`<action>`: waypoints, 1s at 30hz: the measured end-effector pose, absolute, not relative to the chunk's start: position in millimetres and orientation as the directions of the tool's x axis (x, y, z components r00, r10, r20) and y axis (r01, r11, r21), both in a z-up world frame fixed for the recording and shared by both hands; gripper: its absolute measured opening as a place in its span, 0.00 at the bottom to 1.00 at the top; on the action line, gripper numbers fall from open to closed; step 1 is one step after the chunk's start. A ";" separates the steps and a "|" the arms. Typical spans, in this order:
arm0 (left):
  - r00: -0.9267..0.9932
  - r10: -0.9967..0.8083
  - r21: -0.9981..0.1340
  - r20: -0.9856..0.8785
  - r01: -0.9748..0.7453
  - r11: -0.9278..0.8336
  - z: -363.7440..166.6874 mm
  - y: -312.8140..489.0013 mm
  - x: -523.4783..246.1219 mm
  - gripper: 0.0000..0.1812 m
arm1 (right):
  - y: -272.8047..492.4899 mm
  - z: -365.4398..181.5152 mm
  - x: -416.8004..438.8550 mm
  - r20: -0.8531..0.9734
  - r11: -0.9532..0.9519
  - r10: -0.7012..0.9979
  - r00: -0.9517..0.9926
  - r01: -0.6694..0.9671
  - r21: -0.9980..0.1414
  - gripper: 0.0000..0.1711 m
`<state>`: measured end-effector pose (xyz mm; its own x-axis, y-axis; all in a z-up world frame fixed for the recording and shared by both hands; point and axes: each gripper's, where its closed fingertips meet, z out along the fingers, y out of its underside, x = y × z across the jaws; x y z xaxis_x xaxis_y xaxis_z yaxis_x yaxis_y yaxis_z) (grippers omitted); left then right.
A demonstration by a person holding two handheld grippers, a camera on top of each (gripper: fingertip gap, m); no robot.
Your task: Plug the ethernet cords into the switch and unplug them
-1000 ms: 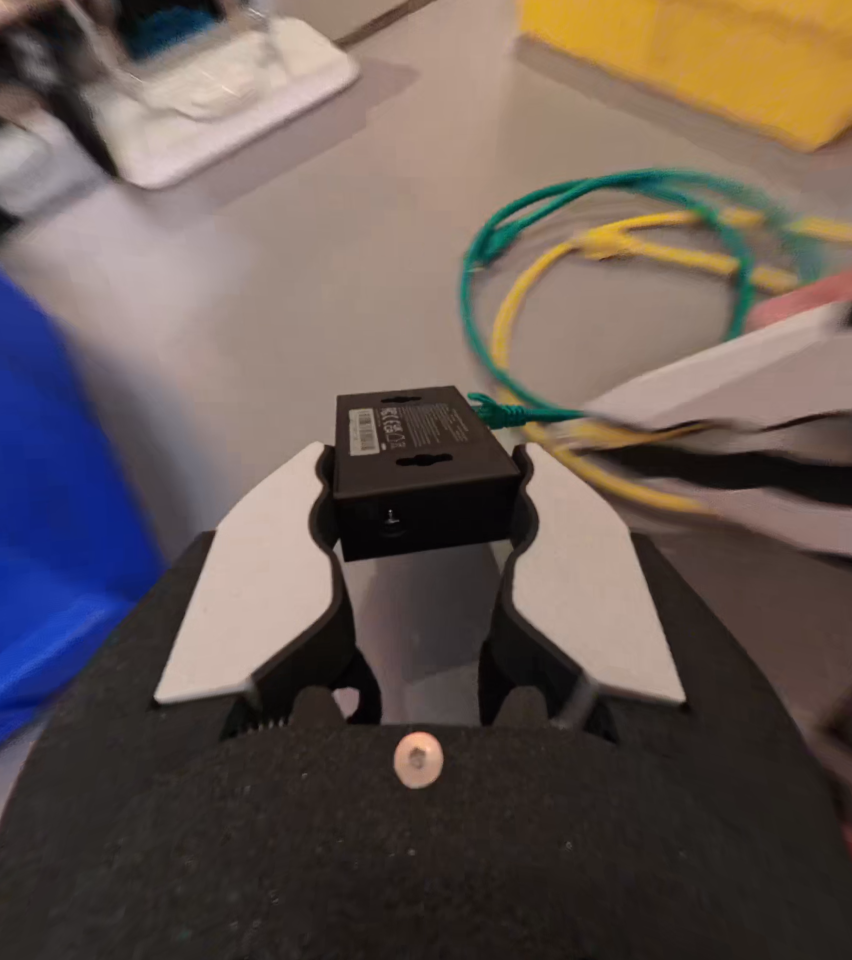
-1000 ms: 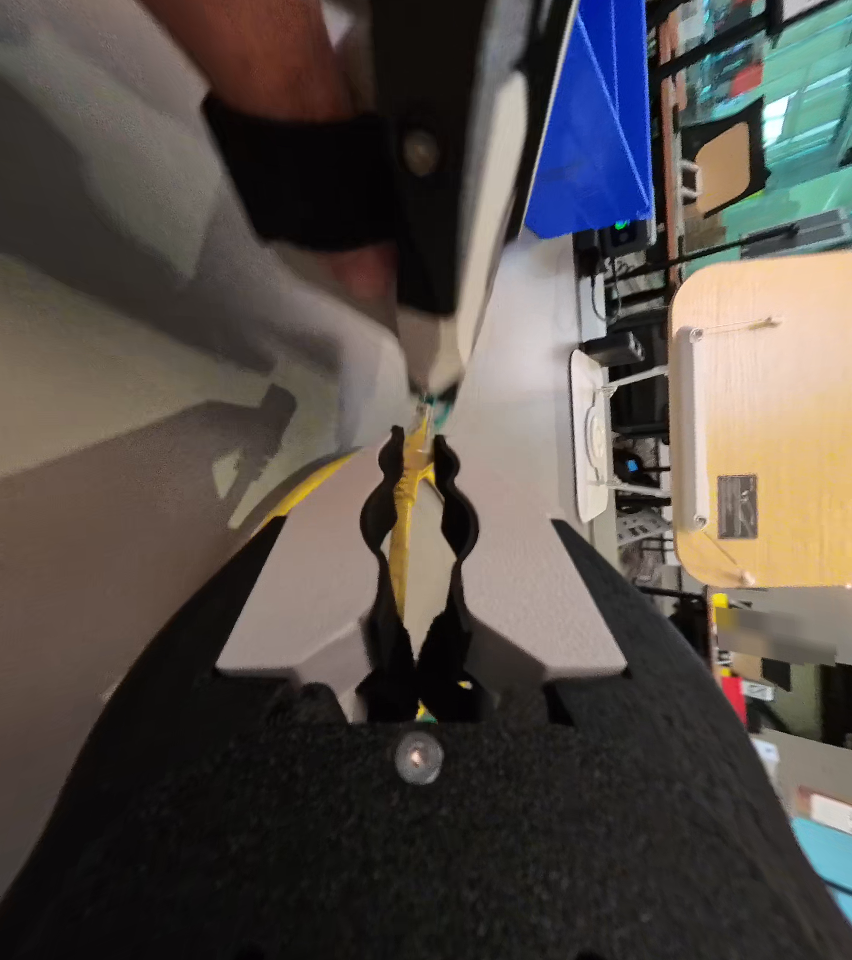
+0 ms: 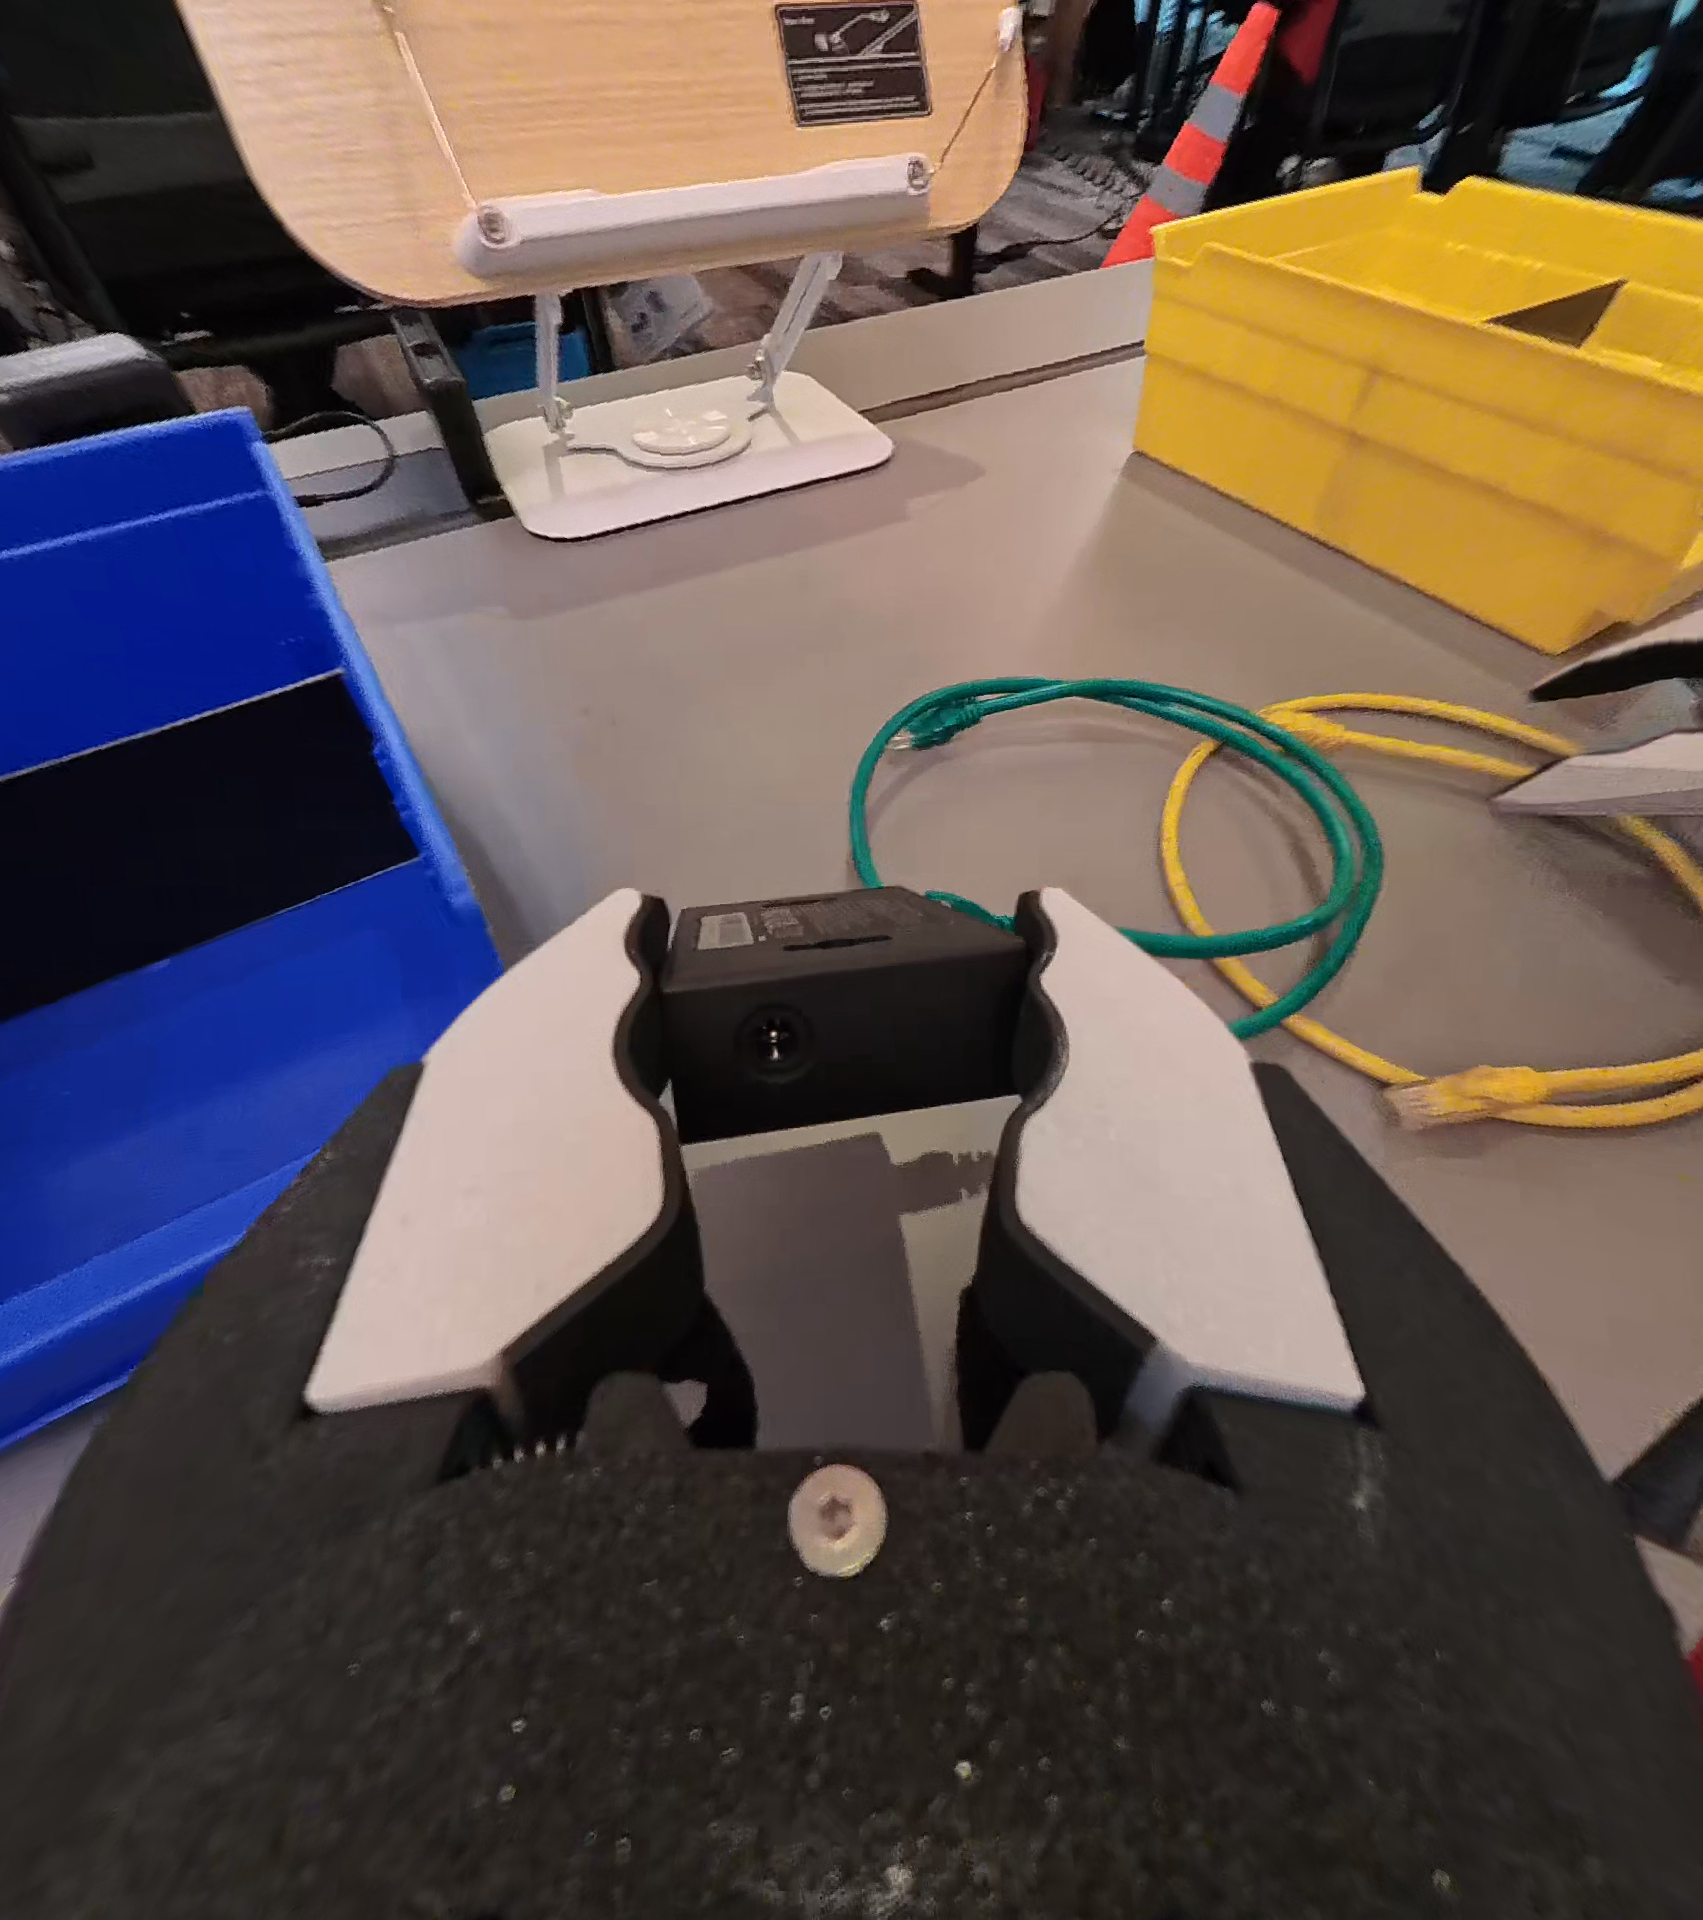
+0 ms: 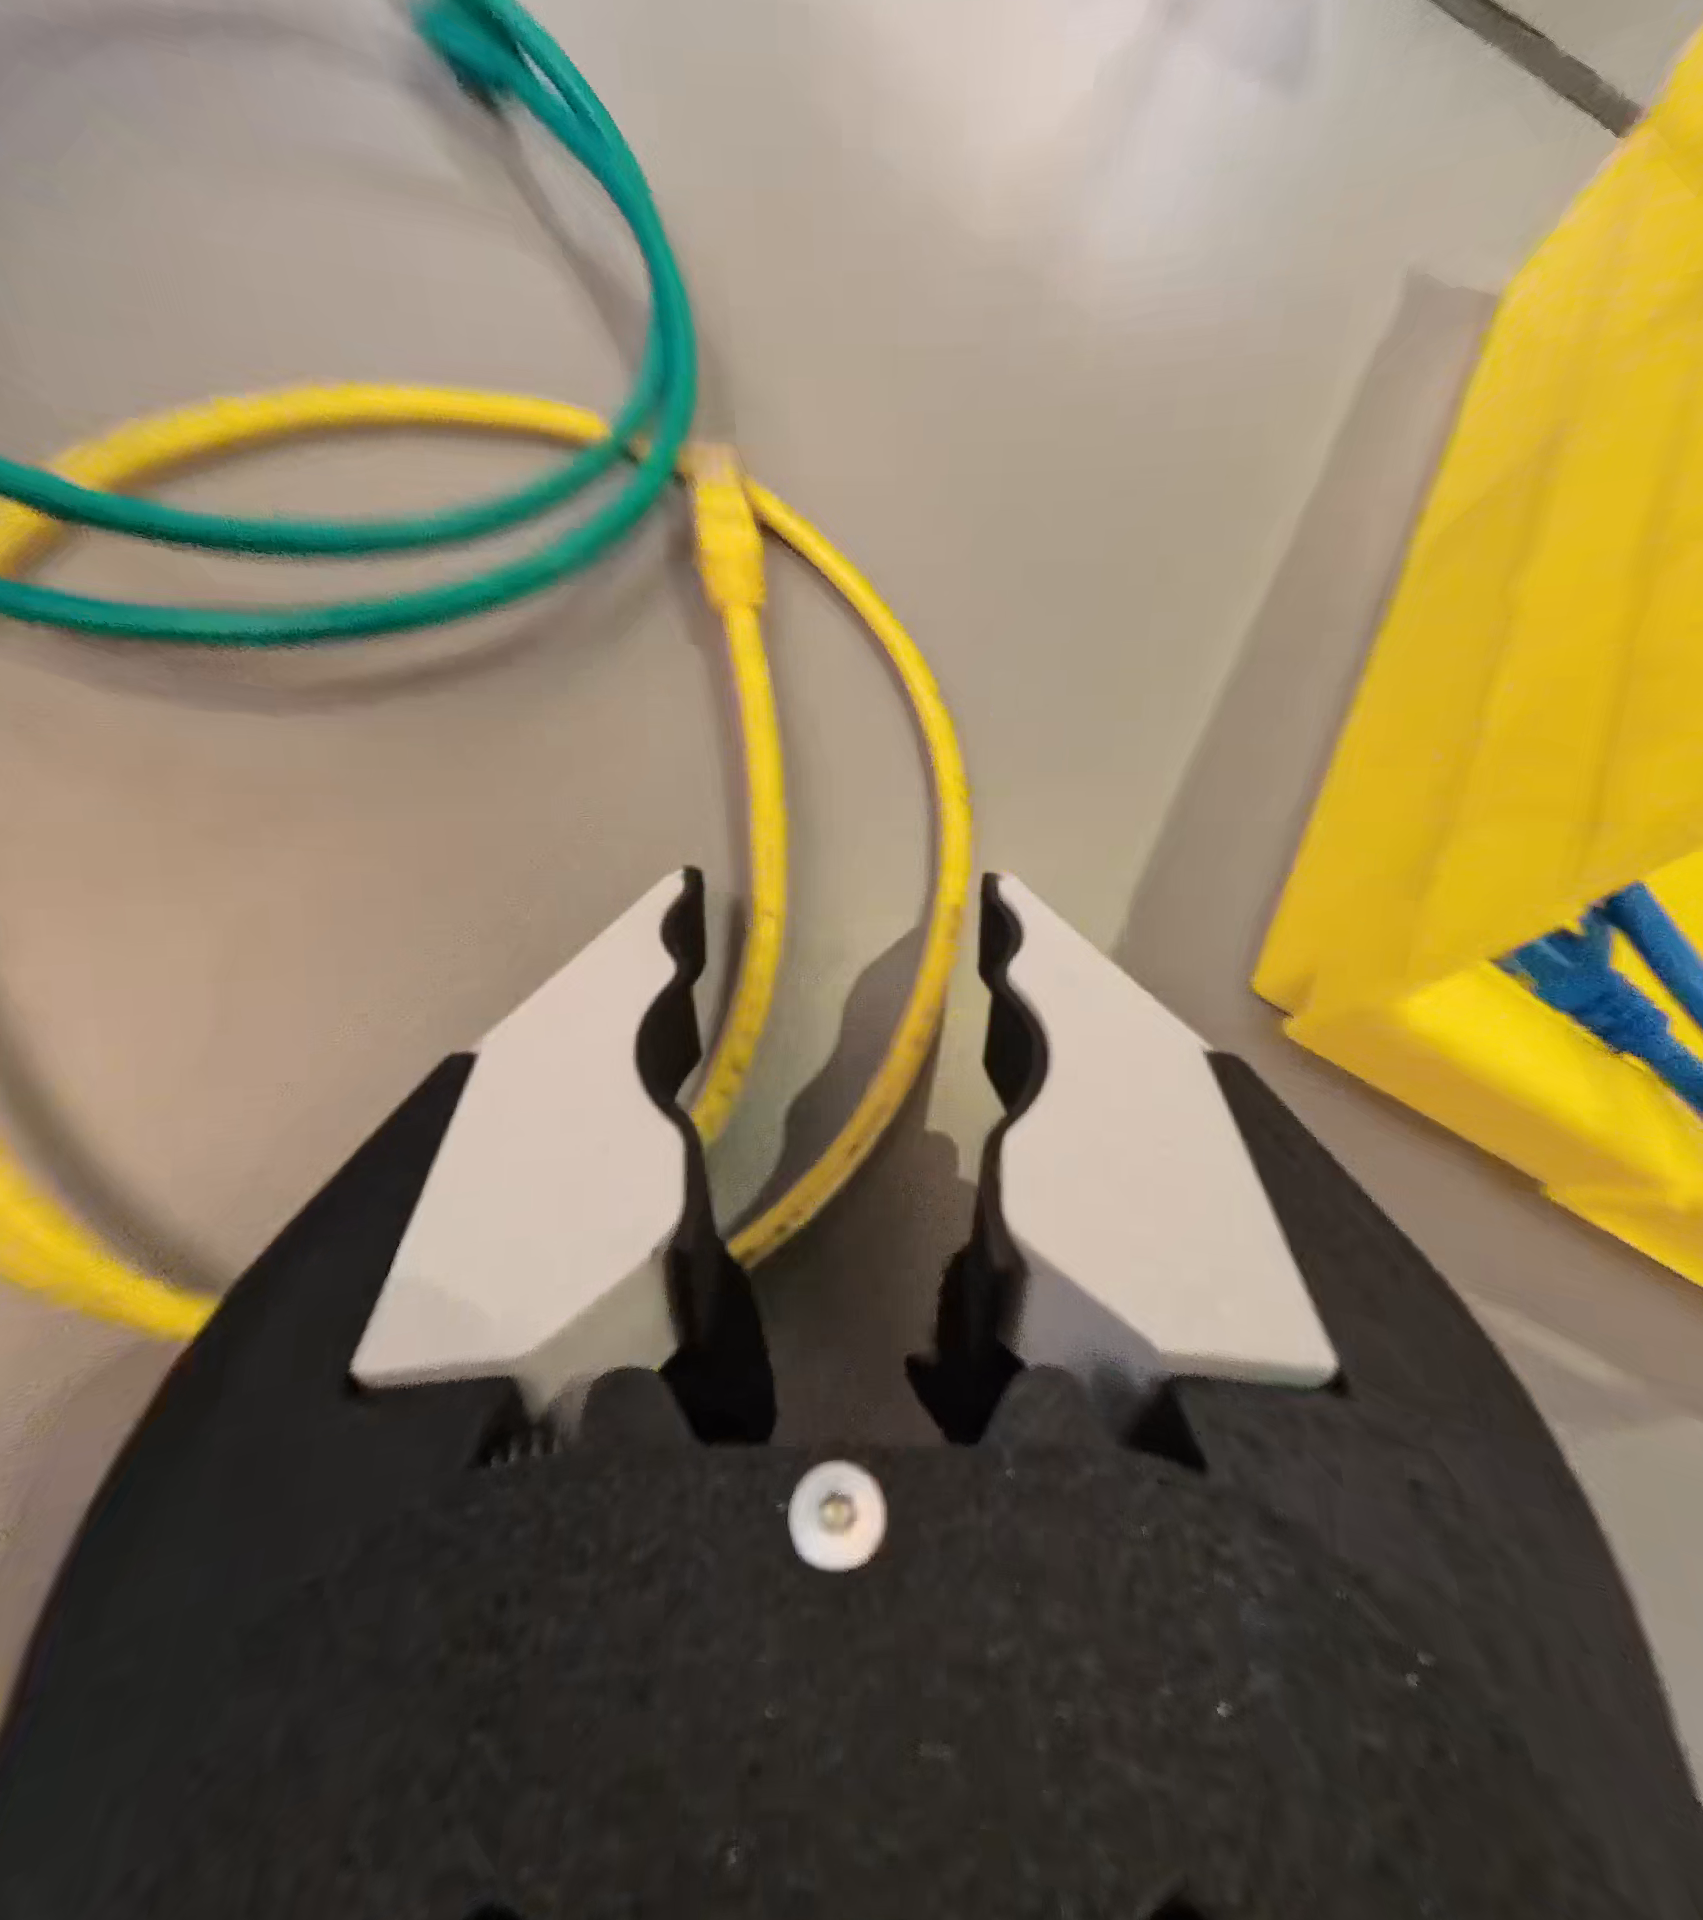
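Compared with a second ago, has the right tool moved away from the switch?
Yes. The right tool has pulled back toward the yellow bin, away from the switch. It has let go of the yellow cord and is now open.

Matt black plastic switch (image 3: 842, 1003); smooth grey table (image 3: 722, 707); glossy yellow plastic bin (image 3: 1429, 447).

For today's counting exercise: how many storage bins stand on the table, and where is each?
2. A blue bin stands left of the left gripper, which holds the switch. A yellow bin stands at the far right, beyond the cables. Others may lie outside view.
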<state>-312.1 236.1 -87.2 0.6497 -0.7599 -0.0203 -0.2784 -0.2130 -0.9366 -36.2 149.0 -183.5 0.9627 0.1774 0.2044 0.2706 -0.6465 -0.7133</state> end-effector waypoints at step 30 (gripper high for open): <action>0.664 -0.740 -0.868 -0.111 -0.427 -0.253 -114.6 241.7 -323.8 0.35 | 111.1 -188.1 21.2 0.140 -0.762 0.034 0.990 0.116 -0.637 0.30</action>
